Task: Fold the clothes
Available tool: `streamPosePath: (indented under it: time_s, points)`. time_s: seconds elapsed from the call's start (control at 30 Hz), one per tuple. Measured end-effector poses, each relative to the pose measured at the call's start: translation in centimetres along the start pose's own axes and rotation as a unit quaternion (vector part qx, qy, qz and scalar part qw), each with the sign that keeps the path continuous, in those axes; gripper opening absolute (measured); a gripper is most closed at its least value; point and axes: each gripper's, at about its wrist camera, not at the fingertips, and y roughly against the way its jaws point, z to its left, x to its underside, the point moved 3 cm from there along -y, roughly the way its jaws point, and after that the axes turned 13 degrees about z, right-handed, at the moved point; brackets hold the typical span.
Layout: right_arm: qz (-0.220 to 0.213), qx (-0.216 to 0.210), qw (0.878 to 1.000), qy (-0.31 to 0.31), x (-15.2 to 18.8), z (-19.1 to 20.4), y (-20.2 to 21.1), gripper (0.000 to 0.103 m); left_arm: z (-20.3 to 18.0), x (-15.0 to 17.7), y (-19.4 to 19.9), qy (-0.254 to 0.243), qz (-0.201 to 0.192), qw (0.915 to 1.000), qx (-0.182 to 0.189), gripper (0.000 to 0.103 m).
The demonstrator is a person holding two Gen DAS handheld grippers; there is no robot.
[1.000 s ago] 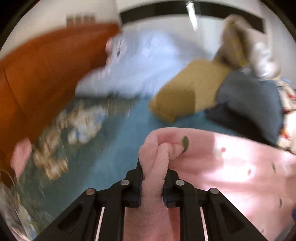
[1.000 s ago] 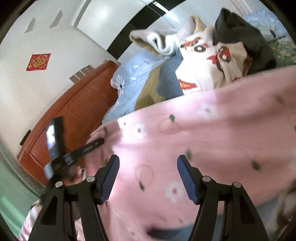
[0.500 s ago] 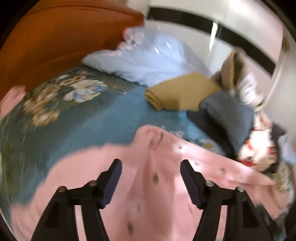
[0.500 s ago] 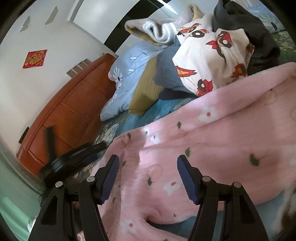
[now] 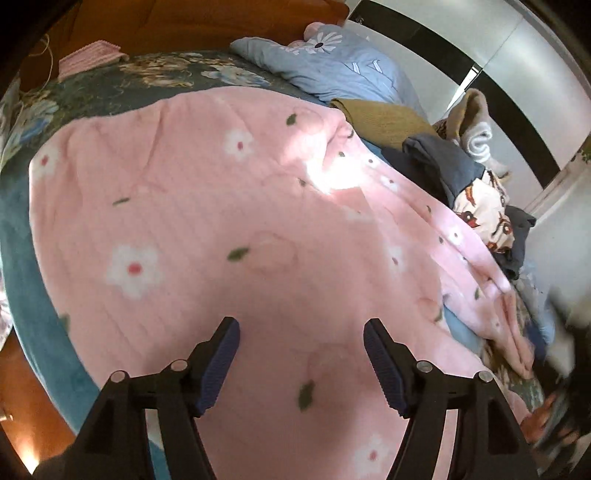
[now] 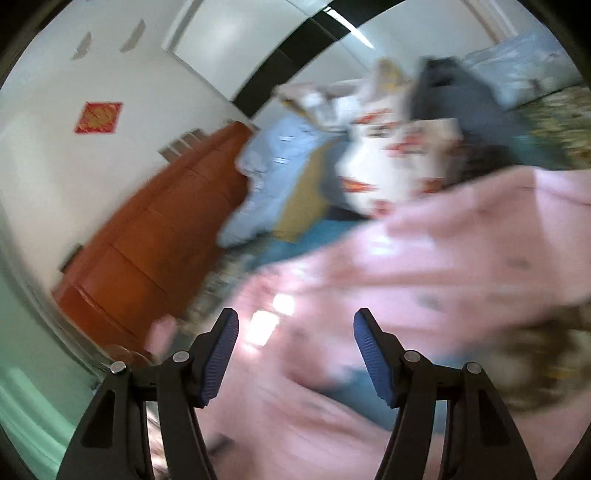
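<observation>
- Headboard [image 5: 177, 22] of orange-brown wood is standing far ahead and to the left of the left tool [image 5: 301, 363], with a small pink ribbed cloth [image 5: 90, 59] lying at its foot.
- Left tool is hanging over the pink fleece garment [image 5: 229, 229], its jaws standing wide apart with nothing between the pads; the blue fingertips [image 5: 218, 365] are not pressing on the fabric.
- Pink fleece garment, printed with white flowers and green leaves, is lying spread on the bed [image 5: 33, 295] directly under and ahead of this tool, reaching off to its right.
- Ahead and to the right, a light blue pillow [image 5: 340, 66], a mustard folded piece [image 5: 384, 118], a dark blue garment [image 5: 439, 162] and a cartoon-print cloth [image 5: 484, 218] are piling up along the far side of the bed.
- Right tool [image 6: 295, 354] is also standing open, nothing between its pads; the view is blurring.
- Pink fleece garment [image 6: 424, 266] is lying under and ahead of it, stretching to its right.
- Wooden headboard [image 6: 155, 240] is showing to its left, the pile of clothes [image 6: 388, 147] far ahead.
</observation>
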Motion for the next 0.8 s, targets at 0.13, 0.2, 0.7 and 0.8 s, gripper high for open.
streamPosePath:
  time_s: [0.13, 0.2, 0.7, 0.8]
  points:
    - [-0.031, 0.122, 0.988, -0.088, -0.2, -10.8, 7.9, 0.066, -1.3, 0.2, -0.2, 0.004, -0.004, 0.9991, 0.043, 0.073]
    - [-0.049, 0.156, 0.974, -0.157, -0.2, -16.0, 11.5, 0.066, -2.5, 0.3, -0.5, -0.001, -0.005, 0.998, 0.064, 0.073]
    - [-0.016, 0.189, 0.949, -0.25, -4.4, -25.9, 10.9, 0.008, -4.3, 1.5, -0.6, -0.028, 0.02, 0.9972, 0.066, 0.073]
    - [-0.023, 0.167, 0.953, -0.253, -5.1, -25.6, 11.7, 0.006, -3.6, 1.2, -0.2, -0.021, 0.016, 0.9977, 0.062, 0.073]
